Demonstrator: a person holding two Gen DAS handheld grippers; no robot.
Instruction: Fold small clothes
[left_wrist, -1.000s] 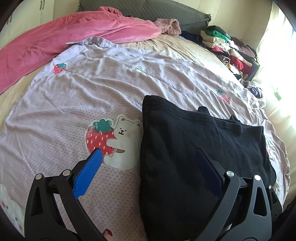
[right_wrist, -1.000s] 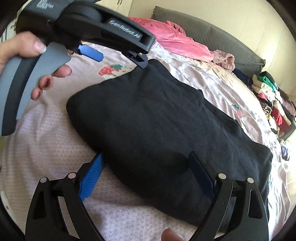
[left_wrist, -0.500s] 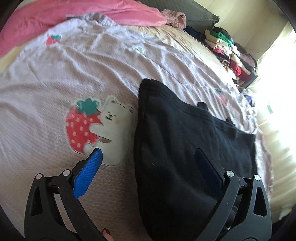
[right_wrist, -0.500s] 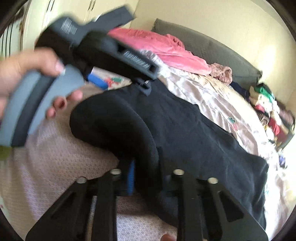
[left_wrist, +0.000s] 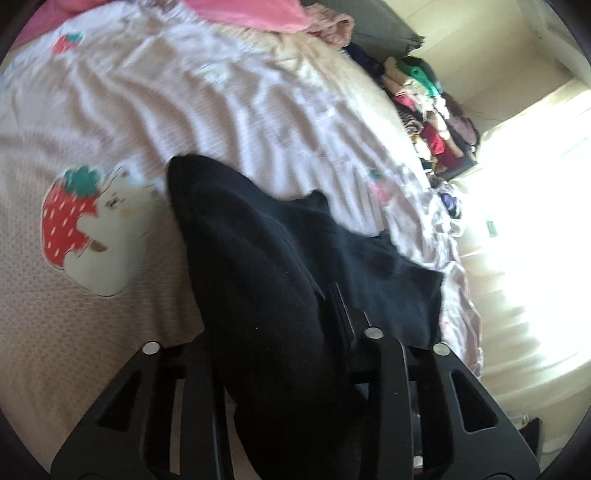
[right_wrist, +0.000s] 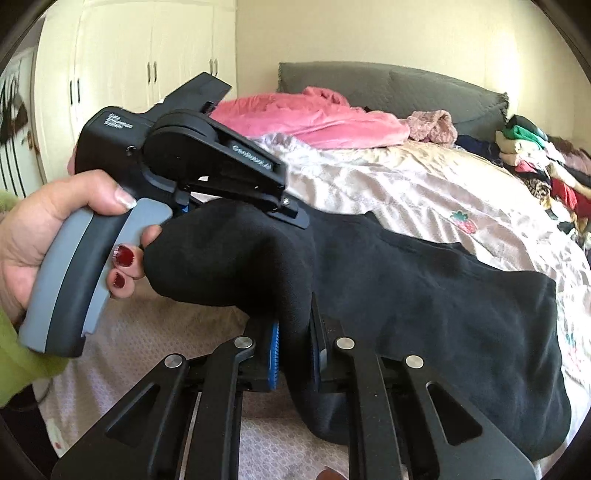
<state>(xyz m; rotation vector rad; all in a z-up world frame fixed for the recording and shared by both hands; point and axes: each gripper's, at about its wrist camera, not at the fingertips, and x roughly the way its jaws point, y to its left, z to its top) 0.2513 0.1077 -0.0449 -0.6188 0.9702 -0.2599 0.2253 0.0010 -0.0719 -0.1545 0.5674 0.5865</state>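
Both sets of jaws are now clamped on the black knit garment (right_wrist: 424, 295), where a second ago they stood wide open over it. Seen from its own camera, the right gripper (right_wrist: 293, 350) pinches a bunched fold of the near edge between its blue ribbed pads (right_wrist: 274, 354). The left gripper (left_wrist: 284, 332) has likewise closed: its fingers sit close together with dark cloth filling the space between them, though the pads themselves are hidden by the fabric. In the right wrist view the left gripper (right_wrist: 288, 210) appears from the side, held by a hand with red-painted nails (right_wrist: 55, 236), biting the garment's other near corner.

That corner, flat on the lilac strawberry-and-bear printed bedsheet (left_wrist: 110, 288) a second ago, is now raised off it, and the cloth humps up between the two grips. The far half of the garment still lies spread on the sheet, reaching toward the heap of mixed folded clothes (right_wrist: 546, 166) at the bed's edge. A pink fleece blanket (right_wrist: 314, 118) lies beyond the garment, by the grey headboard (right_wrist: 406, 88).

Judging from this, the near edge is secured at both corners and the fold is beginning; the likely next move carries this edge over the far half. Uneven lifting could skew the fold.
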